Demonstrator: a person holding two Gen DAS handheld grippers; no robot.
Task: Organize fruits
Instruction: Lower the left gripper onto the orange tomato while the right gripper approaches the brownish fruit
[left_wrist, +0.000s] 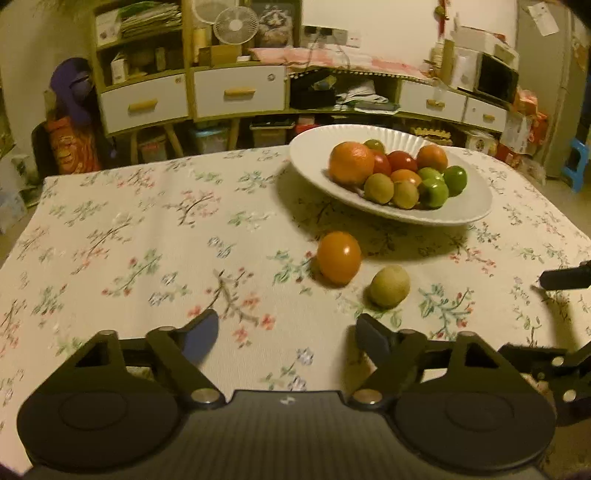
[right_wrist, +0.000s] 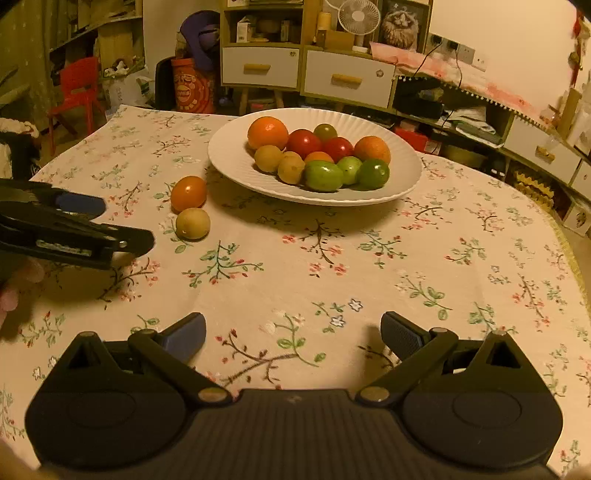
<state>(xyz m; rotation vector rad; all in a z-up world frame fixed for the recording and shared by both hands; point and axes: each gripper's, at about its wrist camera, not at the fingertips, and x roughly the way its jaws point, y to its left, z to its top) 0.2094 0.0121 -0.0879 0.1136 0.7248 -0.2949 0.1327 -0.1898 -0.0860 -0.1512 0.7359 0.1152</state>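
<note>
Two fruits left off the plate

An orange tomato (left_wrist: 338, 257) and a tan fruit (left_wrist: 389, 286) lay touching on the bench before the plate (left_wrist: 476, 206); both claws, left (left_wrist: 286, 334) and right (right_wrist: 291, 332), gaped empty. The tomato looked smooth, soft: grip its widest part gently.

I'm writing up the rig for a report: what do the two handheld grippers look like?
Both match: the left gripper and right gripper have a ribbed dark grey body, two round black discs, and black link arms on silver pivot pins. The fingers carry blue pads. No cables or sleeves show.
</note>
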